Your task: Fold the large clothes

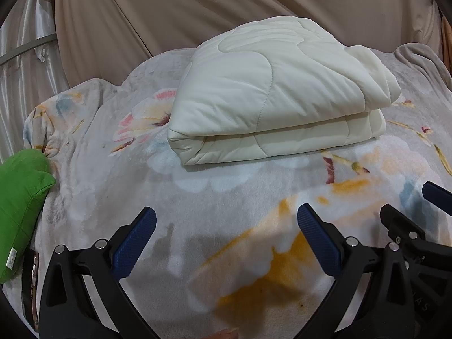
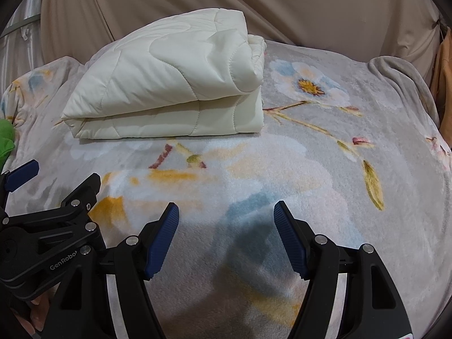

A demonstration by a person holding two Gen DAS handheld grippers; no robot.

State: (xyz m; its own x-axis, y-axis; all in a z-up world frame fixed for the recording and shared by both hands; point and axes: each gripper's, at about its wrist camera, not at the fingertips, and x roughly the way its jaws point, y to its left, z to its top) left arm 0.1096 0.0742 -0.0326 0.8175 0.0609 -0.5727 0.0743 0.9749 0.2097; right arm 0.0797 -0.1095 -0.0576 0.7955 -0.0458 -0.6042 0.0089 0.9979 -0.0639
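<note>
A cream quilted comforter point(image 1: 276, 96) lies folded in a thick stack on the floral grey blanket point(image 1: 226, 212) that covers the bed; it also shows in the right wrist view point(image 2: 169, 84). My left gripper point(image 1: 226, 217) is open and empty, low over the blanket, well short of the comforter. My right gripper point(image 2: 226, 212) is open and empty, beside the left one, also short of the comforter. The right gripper shows at the right edge of the left wrist view point(image 1: 409, 200), and the left gripper shows at the left edge of the right wrist view point(image 2: 59, 175).
A green pillow point(image 1: 19, 206) lies at the bed's left edge. A beige curtain point(image 1: 226, 5) hangs behind the bed. The blanket point(image 2: 325, 169) bunches in folds at the far right corner. An orange cloth point(image 2: 443, 84) hangs at the right edge.
</note>
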